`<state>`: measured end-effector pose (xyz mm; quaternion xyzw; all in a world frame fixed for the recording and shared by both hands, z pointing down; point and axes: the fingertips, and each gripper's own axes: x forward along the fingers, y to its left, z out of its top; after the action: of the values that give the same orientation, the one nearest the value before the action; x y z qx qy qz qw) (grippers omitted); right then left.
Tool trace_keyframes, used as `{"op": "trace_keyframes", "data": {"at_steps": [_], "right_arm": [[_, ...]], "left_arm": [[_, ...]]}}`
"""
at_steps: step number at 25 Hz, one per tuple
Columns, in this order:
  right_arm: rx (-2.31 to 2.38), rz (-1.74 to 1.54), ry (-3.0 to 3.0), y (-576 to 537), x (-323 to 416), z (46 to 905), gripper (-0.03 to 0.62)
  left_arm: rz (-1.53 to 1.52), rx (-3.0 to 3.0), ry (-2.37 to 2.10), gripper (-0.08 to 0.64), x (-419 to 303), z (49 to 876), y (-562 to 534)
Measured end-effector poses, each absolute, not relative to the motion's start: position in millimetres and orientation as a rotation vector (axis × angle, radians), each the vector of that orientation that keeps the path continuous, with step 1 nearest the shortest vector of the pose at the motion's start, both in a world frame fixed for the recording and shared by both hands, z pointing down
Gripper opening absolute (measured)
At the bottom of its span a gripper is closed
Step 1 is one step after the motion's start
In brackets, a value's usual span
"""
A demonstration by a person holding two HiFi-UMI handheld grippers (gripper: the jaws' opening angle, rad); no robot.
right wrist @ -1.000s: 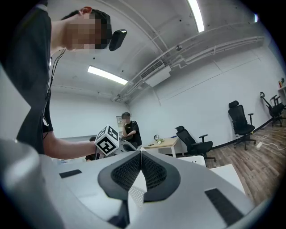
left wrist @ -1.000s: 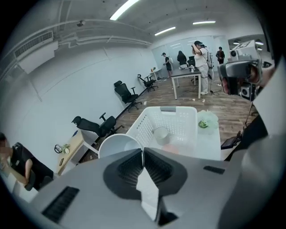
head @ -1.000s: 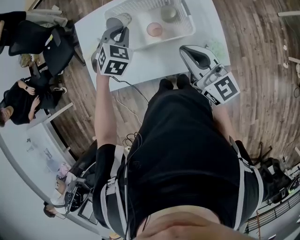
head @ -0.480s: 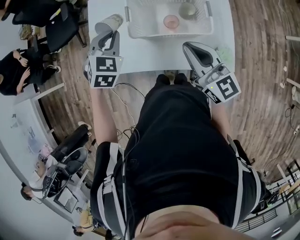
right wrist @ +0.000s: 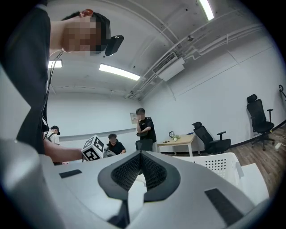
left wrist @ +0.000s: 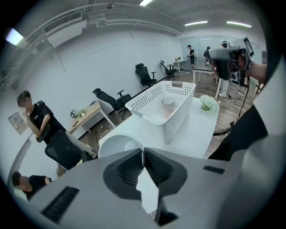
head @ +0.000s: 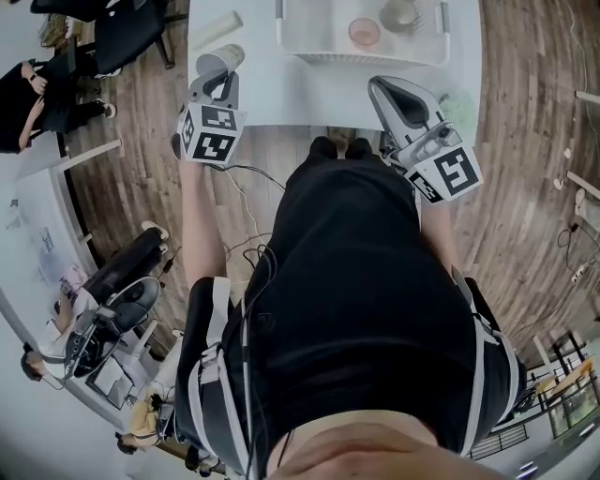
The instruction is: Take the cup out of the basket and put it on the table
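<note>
The left gripper (head: 223, 79) is clamping its jaws on the rim of the cup (head: 219, 62), pinching the thin wall between them. Over the last second it has been carrying the cup leftward, away from the basket (head: 366, 59). The cup is now hanging well left of the basket, over the table (head: 309, 94). The right gripper (head: 382, 90), jaws together and empty, is waiting just in front of the basket. Judging by this, only the setting-down is remaining.

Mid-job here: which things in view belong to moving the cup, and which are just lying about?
Job: white cup, its rim pinched in the left gripper; white basket; table.
Lying about: pink cup and second cup inside the basket; pale cylinder and green object on the table.
</note>
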<state>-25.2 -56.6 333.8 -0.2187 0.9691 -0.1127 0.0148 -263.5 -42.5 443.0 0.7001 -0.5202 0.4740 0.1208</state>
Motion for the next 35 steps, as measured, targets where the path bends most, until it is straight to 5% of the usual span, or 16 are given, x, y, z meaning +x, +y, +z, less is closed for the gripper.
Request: {"op": "trace_keyframes", "data": {"at_steps": [19,35], "right_arm": [[-0.750,-0.398,3.030,-54.2,-20.6,349.1,0.018],[-0.761,-0.392,3.044,-55.8,-24.6,350.8,0.018]], "left_arm": [[1.725,1.876,-1.049,0.036,-261.3,611.3,-12.7],[1.850,1.867,-0.869,0.037,-246.8,647.8,-11.8]]}}
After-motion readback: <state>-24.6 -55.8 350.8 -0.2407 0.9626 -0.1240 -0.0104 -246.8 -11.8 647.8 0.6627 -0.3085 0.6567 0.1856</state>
